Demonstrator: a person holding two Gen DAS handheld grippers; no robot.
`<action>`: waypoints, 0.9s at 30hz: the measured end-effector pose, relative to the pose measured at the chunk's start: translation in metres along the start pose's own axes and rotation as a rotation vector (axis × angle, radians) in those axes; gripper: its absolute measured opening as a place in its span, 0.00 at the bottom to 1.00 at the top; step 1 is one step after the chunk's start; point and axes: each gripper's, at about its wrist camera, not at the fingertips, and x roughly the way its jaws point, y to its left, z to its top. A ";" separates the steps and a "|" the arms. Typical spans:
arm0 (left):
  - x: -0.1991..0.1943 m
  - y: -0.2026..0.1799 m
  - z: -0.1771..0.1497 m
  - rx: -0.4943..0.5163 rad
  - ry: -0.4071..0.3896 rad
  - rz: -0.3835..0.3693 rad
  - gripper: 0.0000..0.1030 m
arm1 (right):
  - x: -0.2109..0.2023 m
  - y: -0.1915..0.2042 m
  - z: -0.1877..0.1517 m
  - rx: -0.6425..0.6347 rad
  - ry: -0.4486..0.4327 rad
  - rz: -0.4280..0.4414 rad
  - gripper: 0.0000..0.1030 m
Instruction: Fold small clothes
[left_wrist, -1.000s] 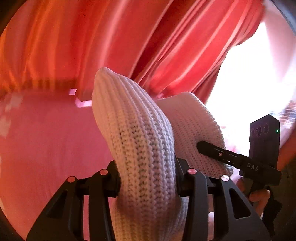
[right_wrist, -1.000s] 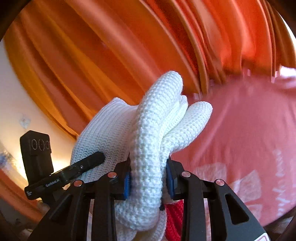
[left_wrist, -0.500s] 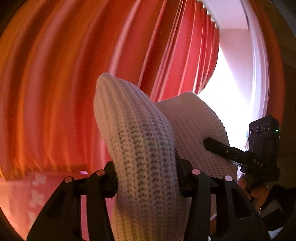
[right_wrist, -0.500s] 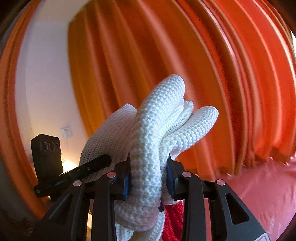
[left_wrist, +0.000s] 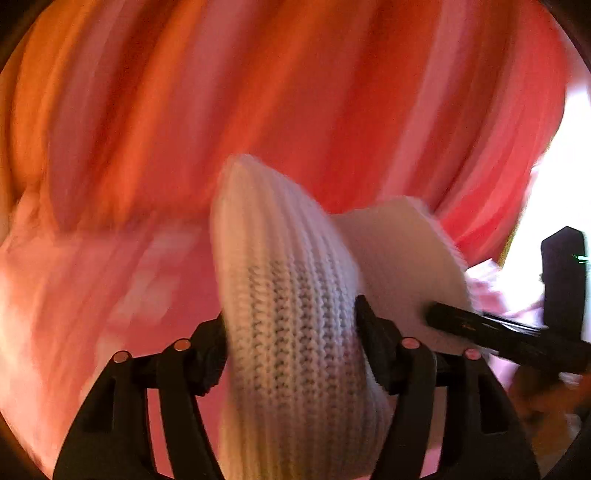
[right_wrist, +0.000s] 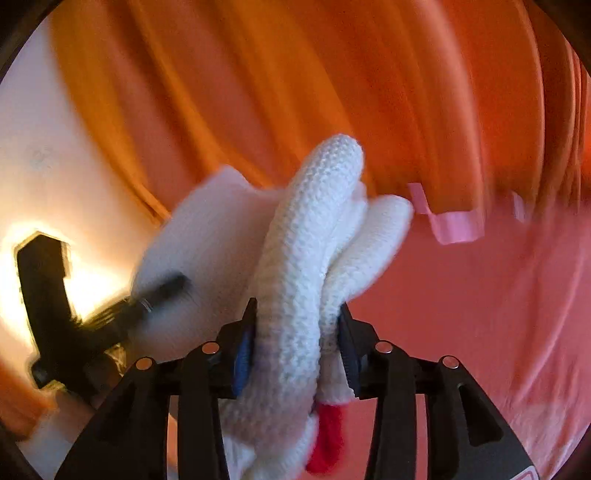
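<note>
- White chunky-knit garment (left_wrist: 295, 317), small, with a red trim patch (right_wrist: 327, 439) at its lower edge, hangs in the air between both claws, above the pink sheet-covered surface (right_wrist: 480, 314), so it can be laid out for folding.
- Left claw (left_wrist: 291, 332): jaws opening, knit fold between them, pads touching it.
- Right claw (right_wrist: 295, 332): jaws opening too, bunched layers pinched between blue pads (right_wrist: 242, 354).
- Orange pleated curtain (right_wrist: 332, 92) forms the backdrop.
</note>
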 end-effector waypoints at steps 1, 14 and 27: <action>0.030 0.015 -0.017 -0.018 0.093 0.102 0.49 | 0.028 -0.015 -0.012 0.031 0.072 -0.061 0.19; 0.022 0.040 -0.035 -0.079 0.081 0.159 0.65 | 0.033 0.010 -0.031 -0.031 0.044 -0.114 0.40; 0.078 0.093 -0.069 -0.467 0.306 -0.078 0.47 | 0.095 -0.041 -0.023 0.166 0.213 0.020 0.30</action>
